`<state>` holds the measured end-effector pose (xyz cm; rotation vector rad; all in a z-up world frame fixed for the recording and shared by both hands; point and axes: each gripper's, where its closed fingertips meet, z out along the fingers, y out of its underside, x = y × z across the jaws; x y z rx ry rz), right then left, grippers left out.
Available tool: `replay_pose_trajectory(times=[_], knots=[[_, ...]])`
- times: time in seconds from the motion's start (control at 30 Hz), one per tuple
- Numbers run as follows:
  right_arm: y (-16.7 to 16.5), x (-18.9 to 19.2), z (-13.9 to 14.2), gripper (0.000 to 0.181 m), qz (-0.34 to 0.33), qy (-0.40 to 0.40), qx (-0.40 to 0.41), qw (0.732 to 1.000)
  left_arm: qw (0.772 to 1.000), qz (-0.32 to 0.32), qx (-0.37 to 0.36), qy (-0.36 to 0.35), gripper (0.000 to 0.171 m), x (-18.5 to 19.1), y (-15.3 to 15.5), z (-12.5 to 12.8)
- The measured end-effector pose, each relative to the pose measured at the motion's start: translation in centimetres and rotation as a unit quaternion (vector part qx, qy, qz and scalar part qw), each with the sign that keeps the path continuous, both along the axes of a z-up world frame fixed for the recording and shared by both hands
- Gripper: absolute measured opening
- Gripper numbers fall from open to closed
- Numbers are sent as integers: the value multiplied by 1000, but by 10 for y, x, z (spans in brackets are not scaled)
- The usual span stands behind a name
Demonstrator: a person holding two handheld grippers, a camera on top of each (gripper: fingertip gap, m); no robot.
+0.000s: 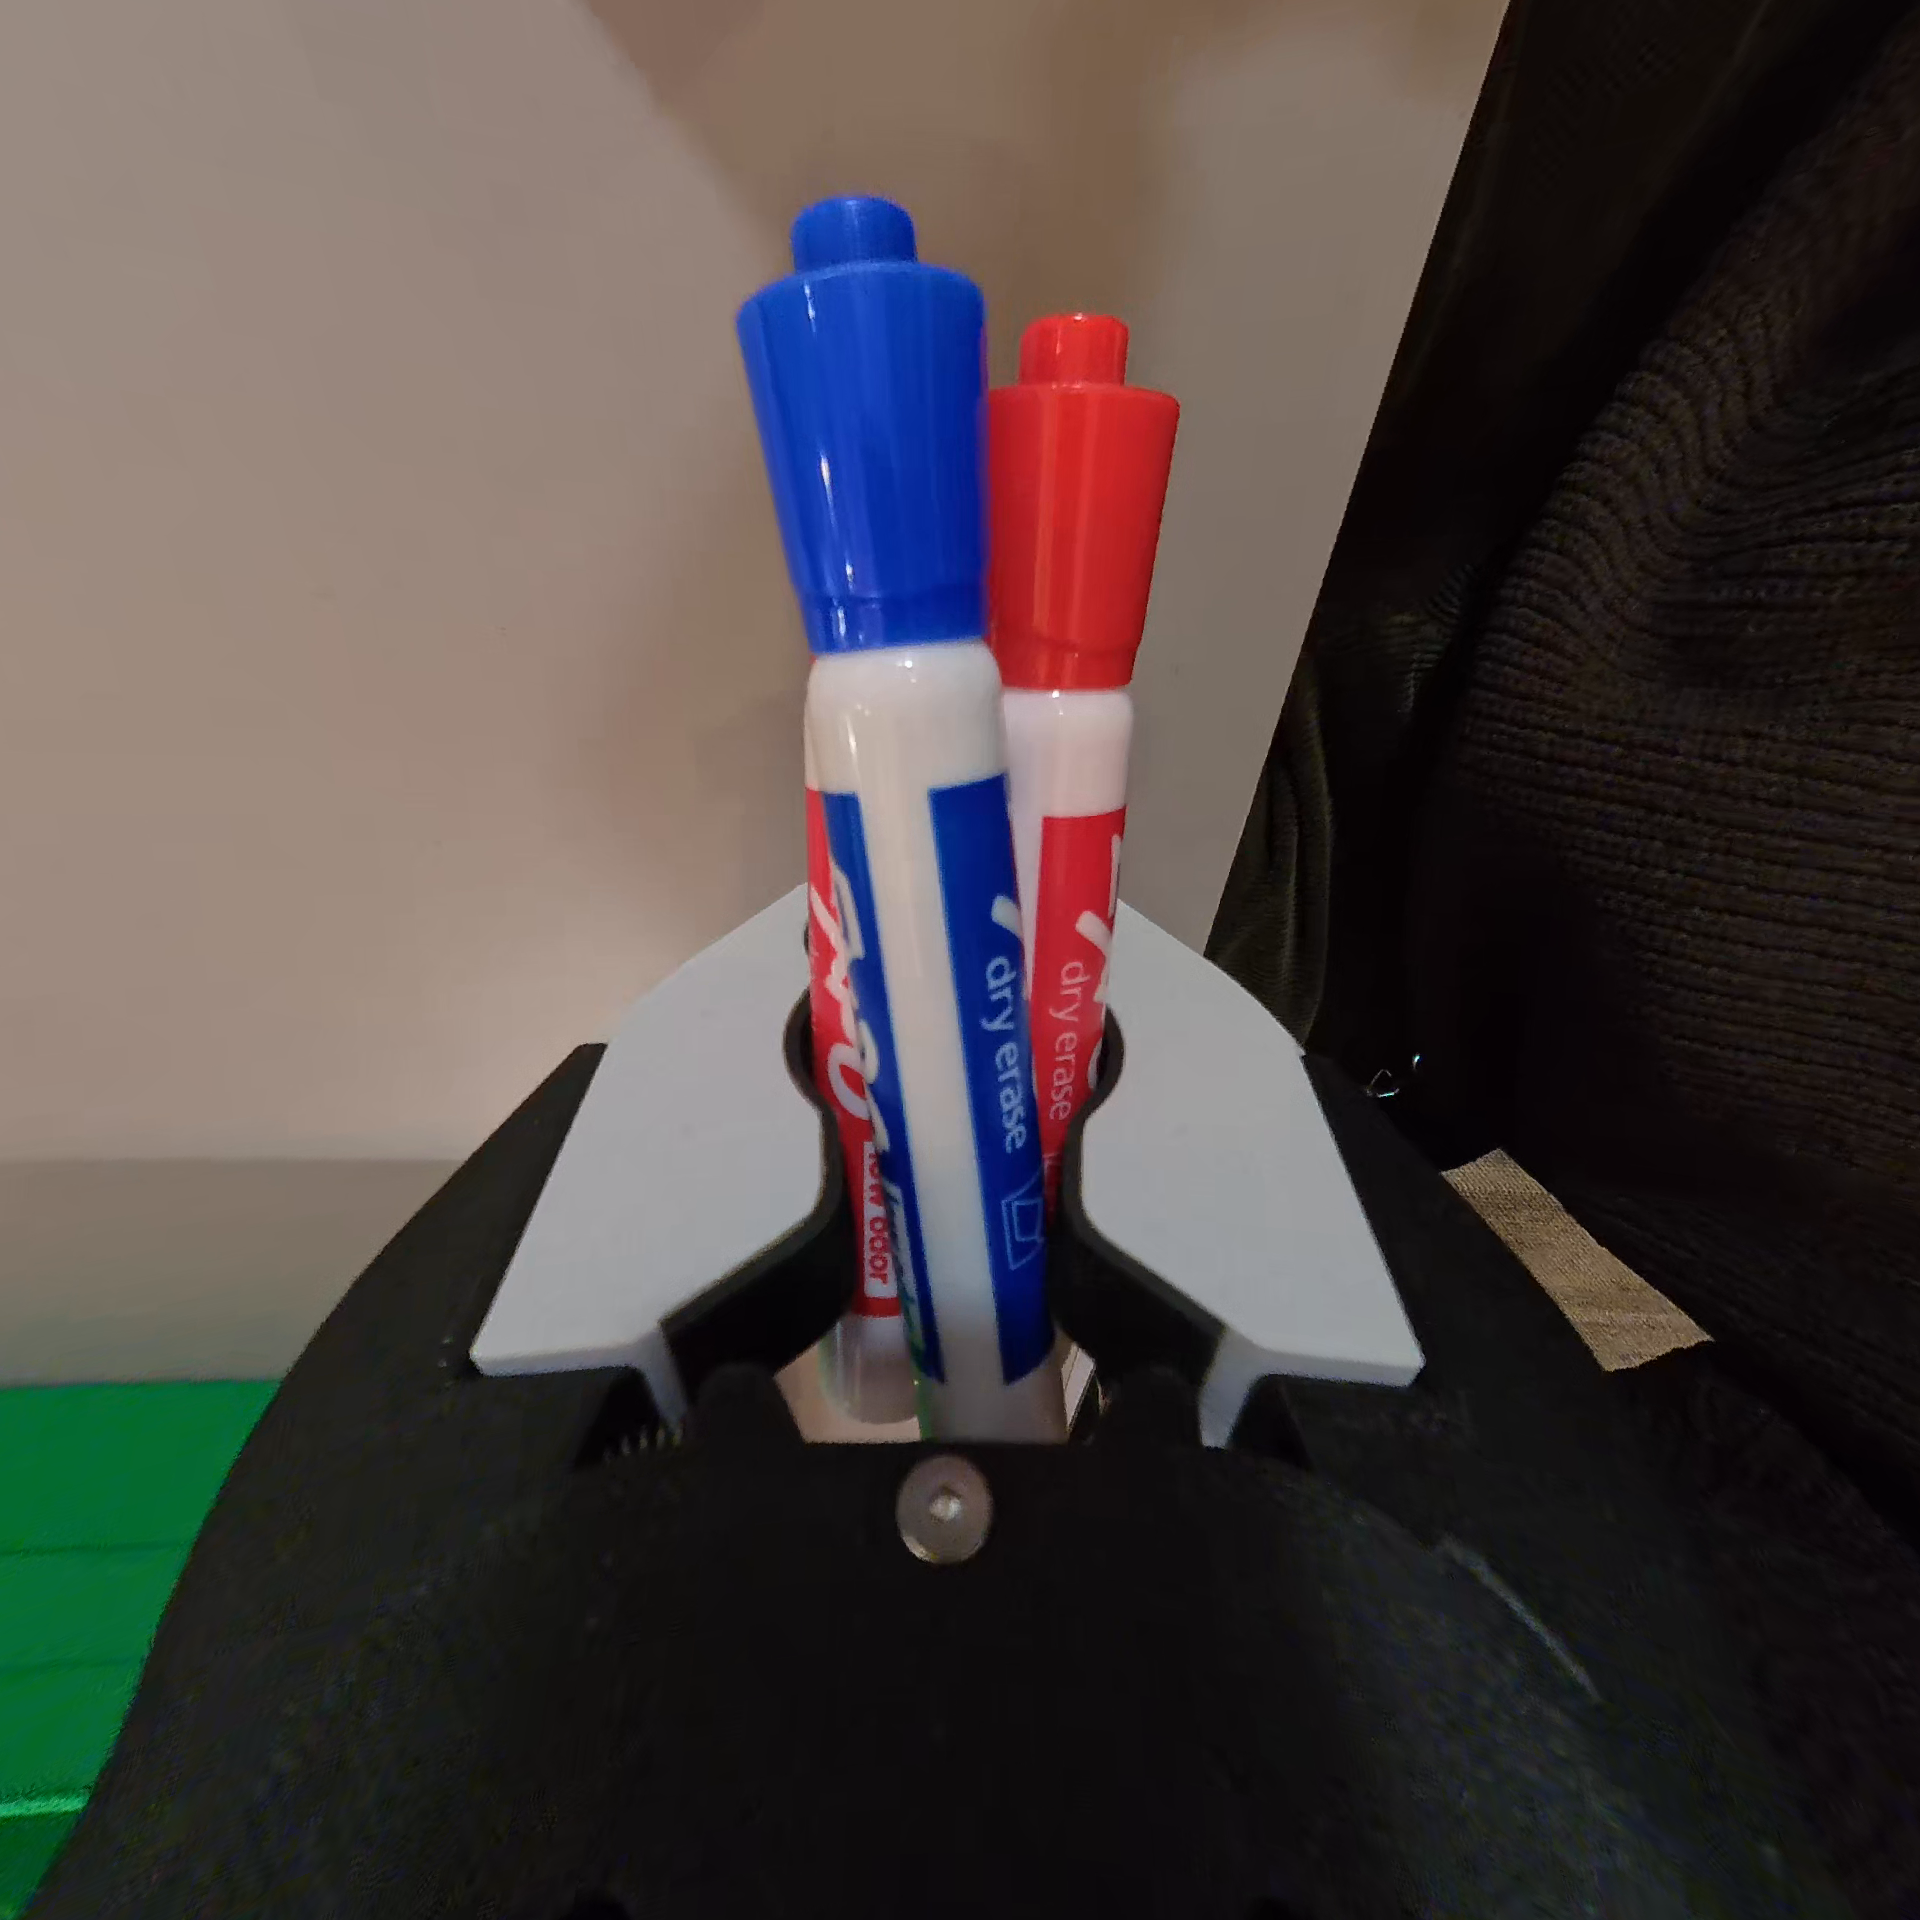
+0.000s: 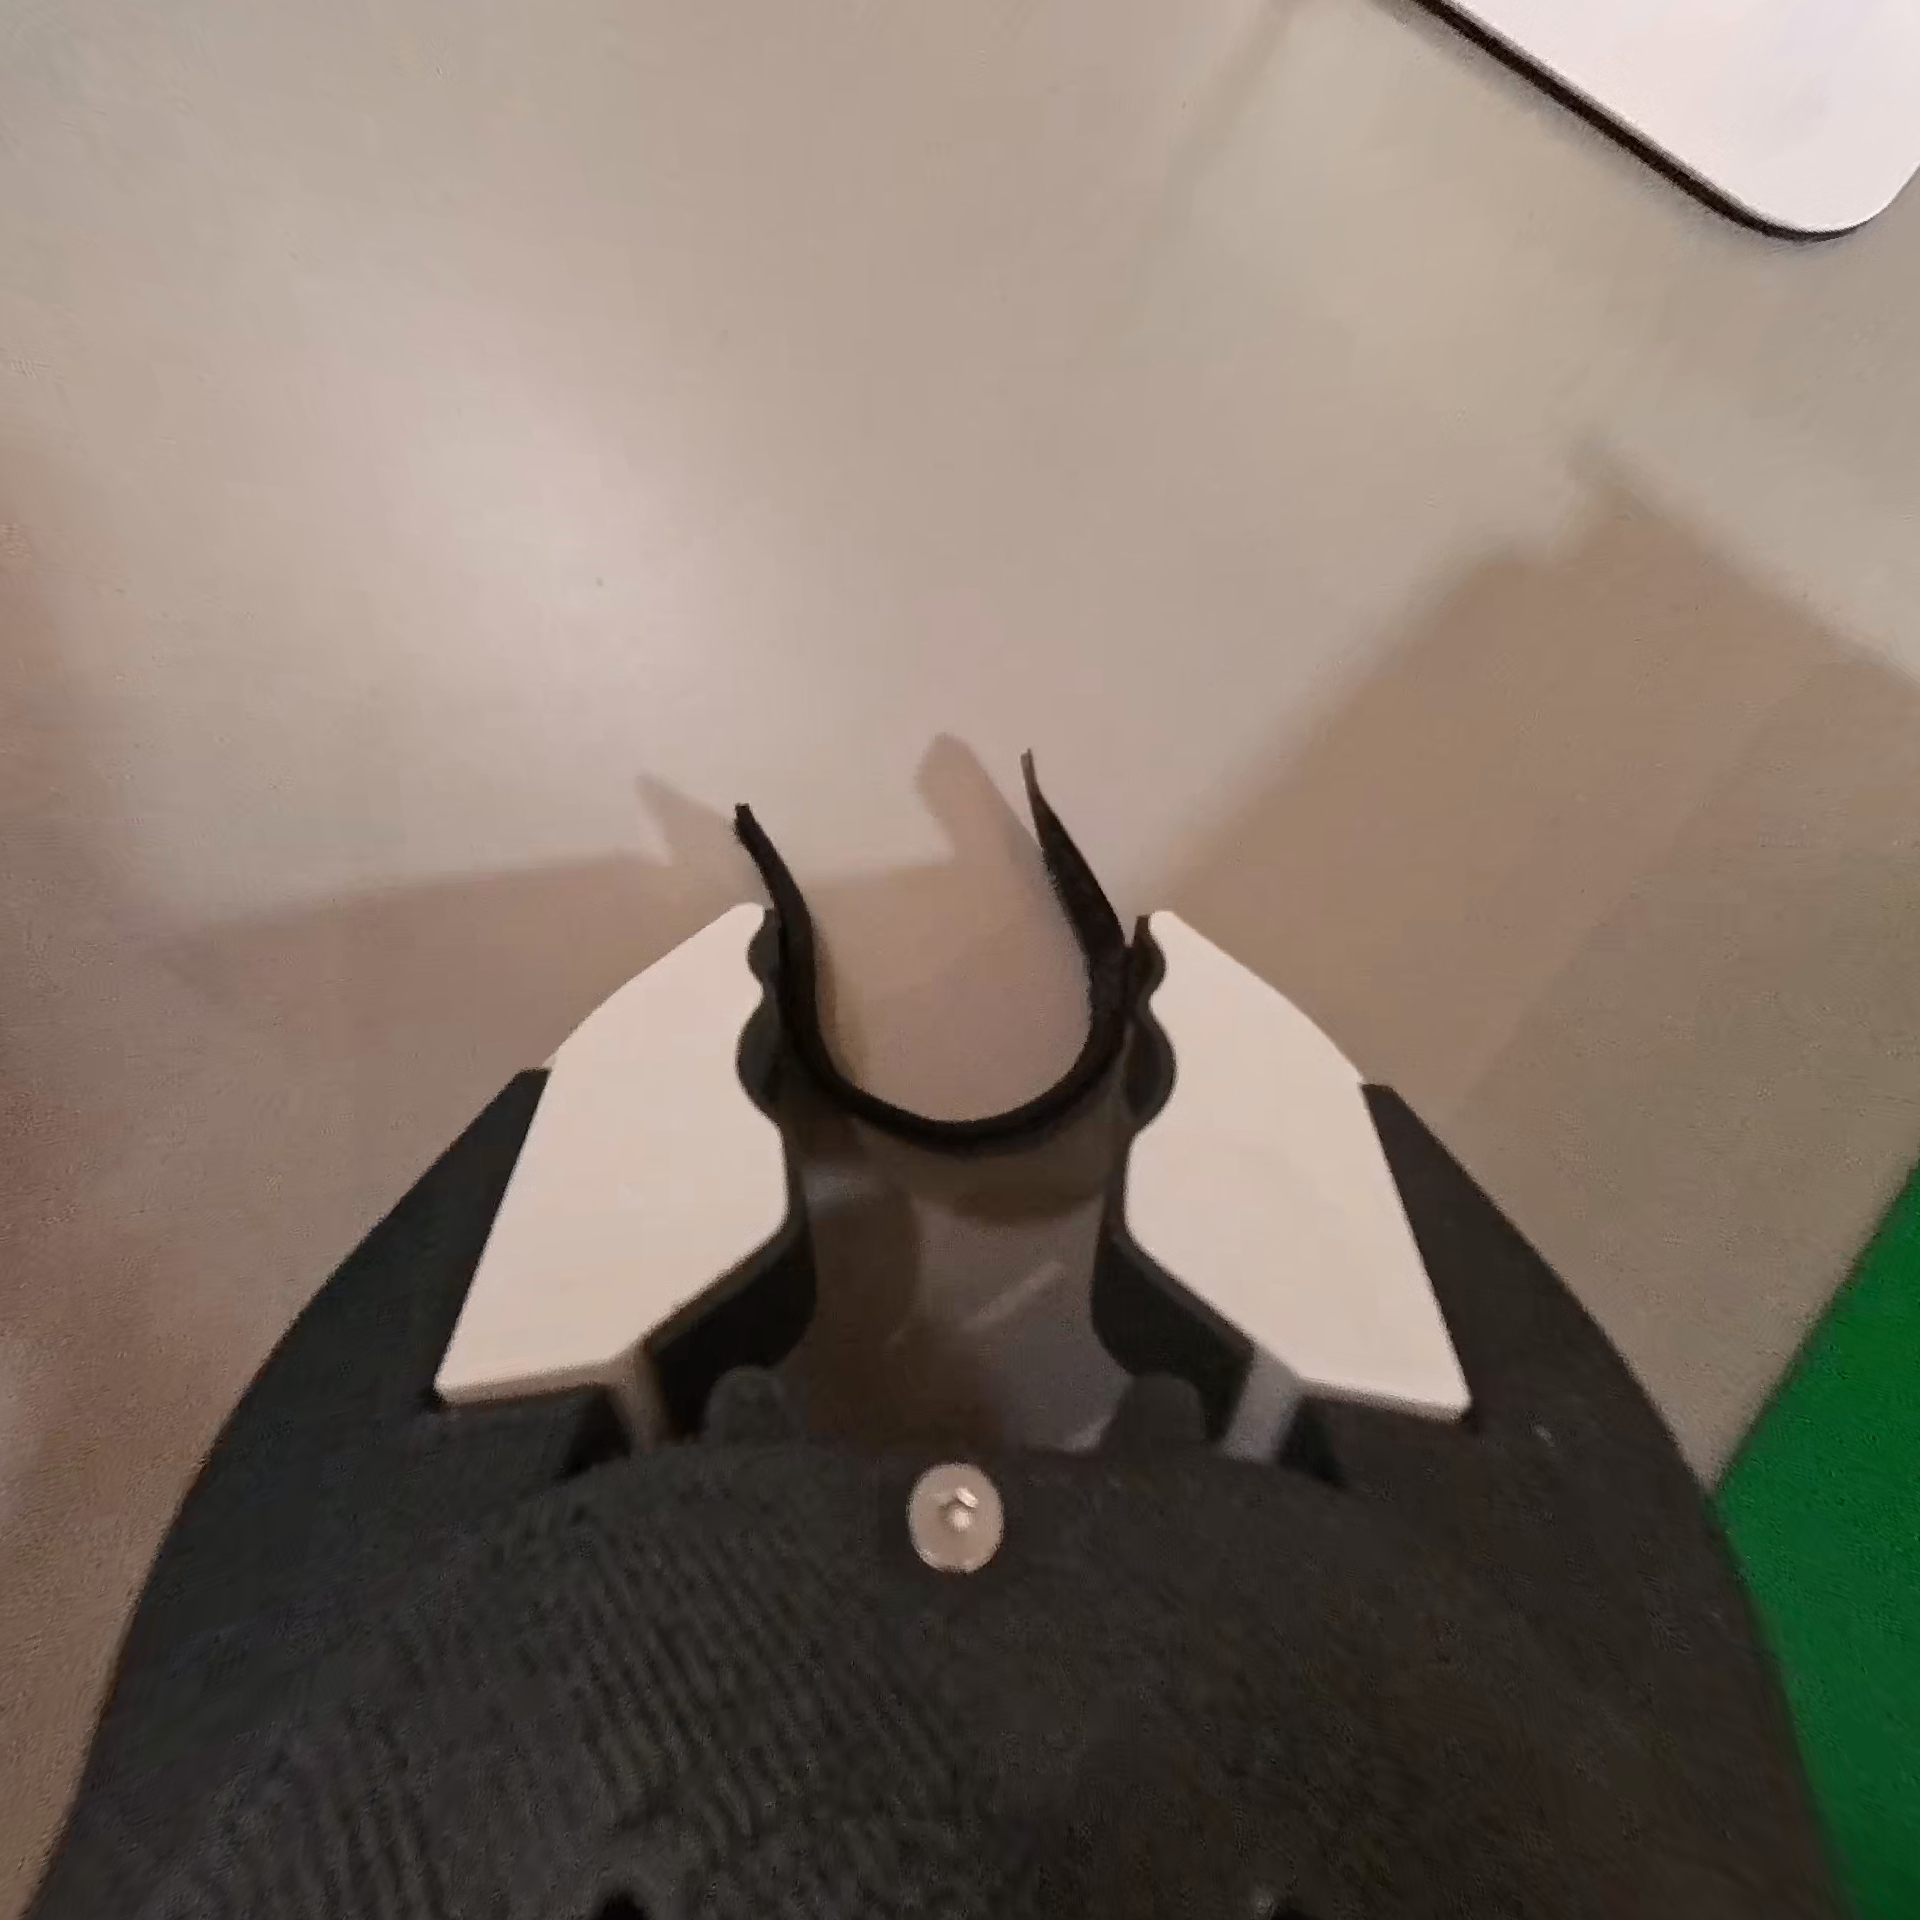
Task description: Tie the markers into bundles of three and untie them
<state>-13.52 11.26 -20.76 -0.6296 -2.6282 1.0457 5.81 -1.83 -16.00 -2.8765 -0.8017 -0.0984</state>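
second red marker [image 1: 831, 1039] mostly hidden behind blue marker [image 1: 935, 1039], white board [image 2: 1714, 94] cut off at corner

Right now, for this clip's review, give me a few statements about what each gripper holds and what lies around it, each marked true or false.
1. The left gripper is shut on a bundle of markers. True.
2. The front marker in the bundle has a green cap. False: the blue-capped marker is in front, with a red-capped marker behind it.
3. The right gripper holds a bent black strap between its fingers. True.
4. The strap is wound around the markers. False: it is bent into an open U, with nothing inside it.
5. A white board with a dark edge shows at the upper right of the right wrist view. True.
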Motion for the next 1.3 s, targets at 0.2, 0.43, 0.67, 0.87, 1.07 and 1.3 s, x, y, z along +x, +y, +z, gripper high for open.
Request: replay_pose_trajectory(times=[0.2, 0.43, 0.67, 0.87, 1.07, 1.3], knots=[[4, 16, 2, 59, 14, -42, -5, 999, 1000, 3, -1, -2, 43, 0, -3, -1], [-3, 22, 13, 51, 25, -31, -42, 998, 1000, 5, 1, -6, 43, 0, -5, -2], [-25, 39, 36, 51, 49, -83, -164, 982, 1000, 8, 2, -7, 43, 0, -6, -3], [-50, 72, 88, 52, 103, -208, -361, 903, 1000, 13, 22, -4, 44, -1, -7, 3], [-70, 106, 120, 50, 148, -284, -458, 829, 999, 35, 31, -4, 44, -2, -19, 7], [-91, 116, 114, 44, 111, -304, -475, 818, 998, 46, 45, -4, 43, -2, -24, 10]])
